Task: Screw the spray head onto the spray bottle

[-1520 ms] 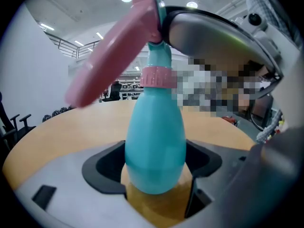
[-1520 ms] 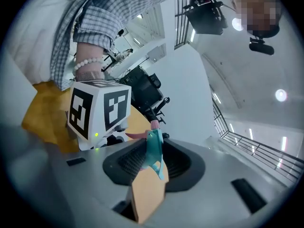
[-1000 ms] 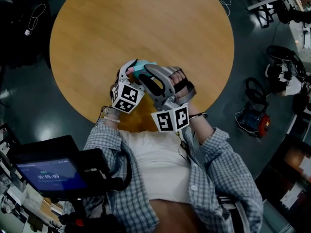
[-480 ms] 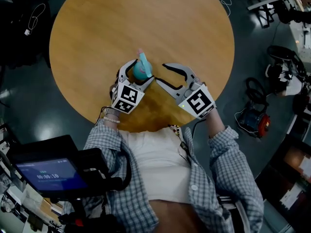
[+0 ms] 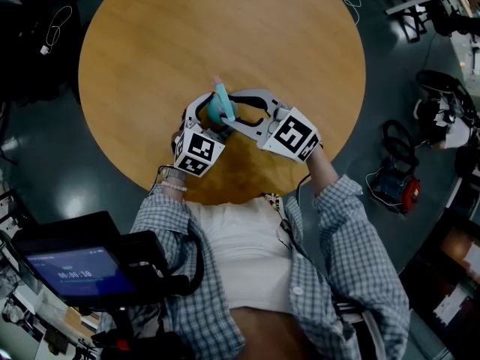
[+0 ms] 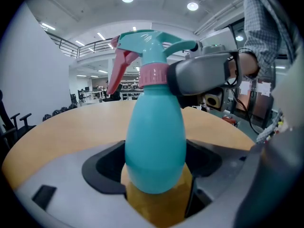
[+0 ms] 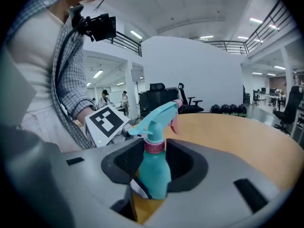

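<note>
Bottle [image 6: 154,141], teal, stands upright near the centre of the head view, over the lower part of the round wooden table [image 5: 225,28]. Left gripper [image 5: 208,120] comes in from the lower left, and I have its jaws clamped on the bottle's rounded body, low down. I cannot tell whether the base rests on the wood. Spray head [image 6: 152,44] sits on the neck, with its pink trigger [image 6: 118,72] pointing toward the left of the left gripper view. Right gripper [image 5: 232,109] reaches in from the right of the head view. Its jaws are at middling width, with one pad on each side of the pink collar [image 7: 154,146], both touching it as far as I can see.
</note>
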